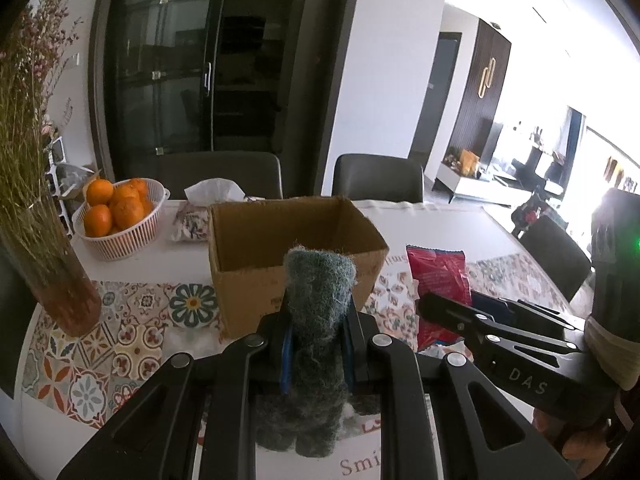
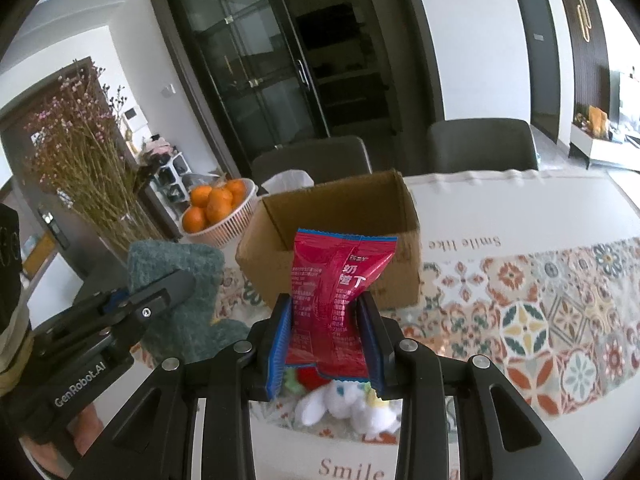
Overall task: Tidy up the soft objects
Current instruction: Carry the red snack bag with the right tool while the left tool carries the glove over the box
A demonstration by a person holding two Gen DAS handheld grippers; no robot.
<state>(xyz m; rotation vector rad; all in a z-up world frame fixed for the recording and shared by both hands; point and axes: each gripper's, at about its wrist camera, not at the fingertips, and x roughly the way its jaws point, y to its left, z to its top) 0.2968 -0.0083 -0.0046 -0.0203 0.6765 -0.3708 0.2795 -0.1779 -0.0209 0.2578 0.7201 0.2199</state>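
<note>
With the left gripper [image 1: 318, 344] clamping the grey-green felt toy [image 1: 320, 288] and the right gripper [image 2: 326, 336] pinching the red snack packet [image 2: 332, 280], both fingers are closing tight, loads hanging just short of the cardboard box [image 1: 256, 240], so each should be clearing the near wall before letting go.

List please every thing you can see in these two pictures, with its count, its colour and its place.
cardboard box: one, brown, open, on the table
felt piece: one, grey-green, held in the left gripper
snack packet: one, red, held in the right gripper
plush toy: one, white, on the table below the right gripper
basket: one, white, left of the box
oranges: several, orange, in the basket
tissue pack: one, patterned, between basket and box
vase of dried flowers: one, far left
tablecloth: one, white with coloured tiles
chairs: two, dark, behind the table
left gripper: black, shut
right gripper: black, shut
</note>
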